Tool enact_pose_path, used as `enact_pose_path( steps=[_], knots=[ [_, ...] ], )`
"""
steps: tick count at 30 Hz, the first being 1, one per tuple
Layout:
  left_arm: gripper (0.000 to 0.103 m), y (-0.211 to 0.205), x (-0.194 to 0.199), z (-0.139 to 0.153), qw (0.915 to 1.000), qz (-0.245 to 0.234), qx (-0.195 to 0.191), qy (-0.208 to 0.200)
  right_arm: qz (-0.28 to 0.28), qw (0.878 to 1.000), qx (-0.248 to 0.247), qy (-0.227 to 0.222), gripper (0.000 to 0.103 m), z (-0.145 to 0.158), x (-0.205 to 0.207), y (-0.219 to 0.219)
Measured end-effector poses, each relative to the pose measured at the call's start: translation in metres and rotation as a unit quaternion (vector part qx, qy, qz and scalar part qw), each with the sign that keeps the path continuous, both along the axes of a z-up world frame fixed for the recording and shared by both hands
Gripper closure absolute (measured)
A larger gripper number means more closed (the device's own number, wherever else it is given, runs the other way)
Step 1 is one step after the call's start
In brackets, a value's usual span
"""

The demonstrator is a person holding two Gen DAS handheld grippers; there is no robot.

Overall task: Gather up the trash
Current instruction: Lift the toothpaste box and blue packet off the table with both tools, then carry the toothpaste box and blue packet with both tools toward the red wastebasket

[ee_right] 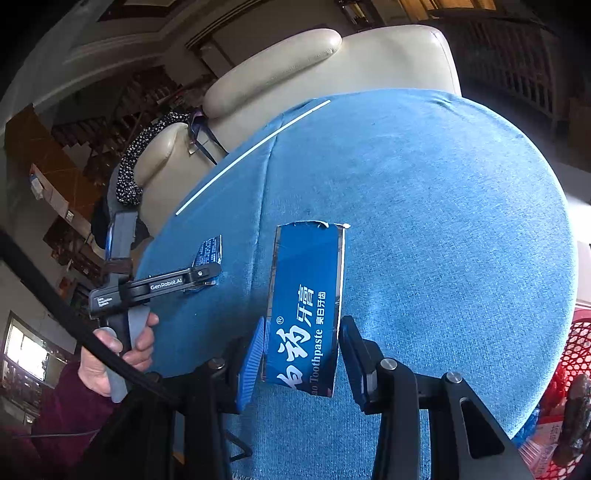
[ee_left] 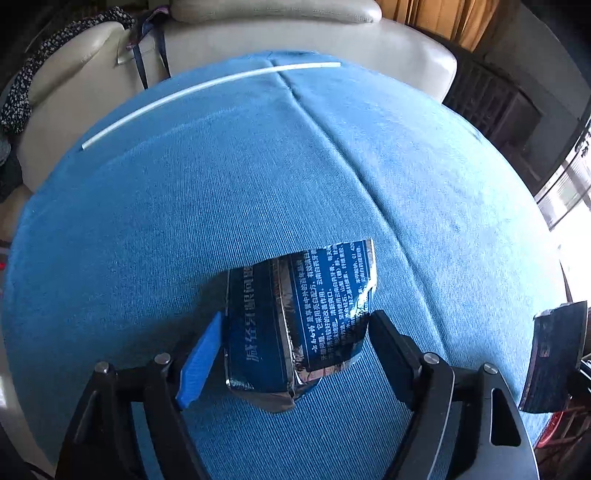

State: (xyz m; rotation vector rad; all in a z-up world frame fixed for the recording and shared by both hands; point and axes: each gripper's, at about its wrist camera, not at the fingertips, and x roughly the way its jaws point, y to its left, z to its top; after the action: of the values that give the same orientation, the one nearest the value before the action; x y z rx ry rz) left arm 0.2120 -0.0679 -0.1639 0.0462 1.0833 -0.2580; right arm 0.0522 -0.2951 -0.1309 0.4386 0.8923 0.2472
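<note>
Two torn glossy cardboard scraps on ribbed blue cloth (ee_left: 184, 221): crumpled piece (ee_left: 295, 325) between spread left fingers (ee_left: 201, 354), flat toothpaste panel (ee_right: 306, 306) pinched by right fingers (ee_right: 251, 365).

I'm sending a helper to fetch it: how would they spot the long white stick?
Look at the round blue cloth-covered table in front of the cream armchair. Along its far edge, nearest the chair, lies the thin white stick. Unlike the two blue toothpaste-box pieces nearer the claws, it is plain, slender and unprinted.
</note>
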Motion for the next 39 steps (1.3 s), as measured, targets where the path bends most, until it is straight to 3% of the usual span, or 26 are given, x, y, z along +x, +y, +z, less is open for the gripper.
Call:
enact_pose_path(
  steps=[11, 16, 27, 32, 39],
  knots=[
    [0.024, 0.003, -0.017, -0.003, 0.9995, -0.004, -0.004, -0.030, 0.009, 1.000, -0.007, 0.003, 0.059, -0.002, 0.004, 0.013],
    [0.024, 0.010, -0.029, 0.009, 0.9990, 0.004, -0.004, -0.044, 0.009, 1.000, -0.014, -0.005, 0.059, 0.003, 0.003, 0.015],
    [0.024, 0.003, -0.069, 0.058, 0.9932, 0.016, 0.057, -0.101, 0.010, 0.999, -0.023, -0.032, 0.059, 0.022, -0.012, 0.018],
    [0.024, -0.011, -0.093, 0.080, 0.9859, 0.007, 0.096, -0.137, 0.004, 0.998, -0.023, -0.050, 0.059, 0.035, -0.024, 0.016],
    [0.024, -0.032, -0.121, 0.101, 0.9780, -0.014, 0.117, -0.172, -0.007, 0.997, -0.021, -0.073, 0.059, 0.052, -0.044, 0.008]
  ],
)
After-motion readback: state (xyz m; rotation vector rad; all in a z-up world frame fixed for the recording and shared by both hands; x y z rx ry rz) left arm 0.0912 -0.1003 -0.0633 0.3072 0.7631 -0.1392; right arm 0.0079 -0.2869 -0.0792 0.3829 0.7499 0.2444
